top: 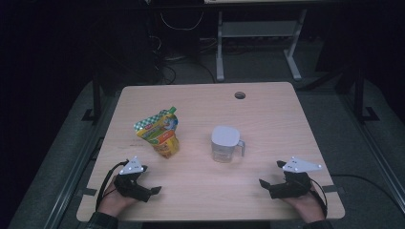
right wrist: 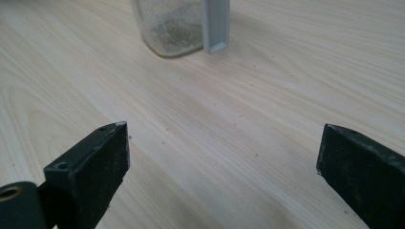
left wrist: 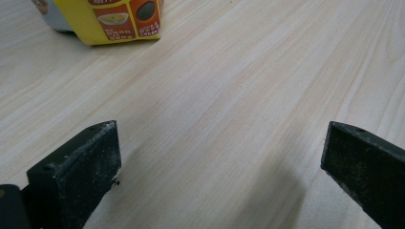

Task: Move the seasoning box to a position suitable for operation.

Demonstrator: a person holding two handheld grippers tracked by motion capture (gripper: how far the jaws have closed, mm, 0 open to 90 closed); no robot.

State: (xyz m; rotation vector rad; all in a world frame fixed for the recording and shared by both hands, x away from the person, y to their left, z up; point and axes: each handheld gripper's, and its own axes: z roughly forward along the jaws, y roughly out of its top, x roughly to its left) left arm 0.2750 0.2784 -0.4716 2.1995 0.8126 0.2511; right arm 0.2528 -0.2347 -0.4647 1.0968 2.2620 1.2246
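A yellow and green food pouch (top: 159, 132) stands on the wooden table (top: 267, 114), left of centre. Its yellow base (left wrist: 125, 21) appears at the top of the left gripper view. A clear jug with a white lid and a grey handle (top: 226, 143) stands right of centre; its bottom (right wrist: 177, 26) is at the top of the right gripper view. My left gripper (top: 149, 183) rests near the front left edge, jaws wide apart and empty (left wrist: 217, 164). My right gripper (top: 271, 174) rests near the front right edge, open and empty (right wrist: 222, 164).
A round cable hole (top: 239, 95) sits in the far part of the tabletop. Behind the table stand the grey legs of another desk (top: 258, 45) and loose cables on the floor. Fine crumbs dot the wood near the jug.
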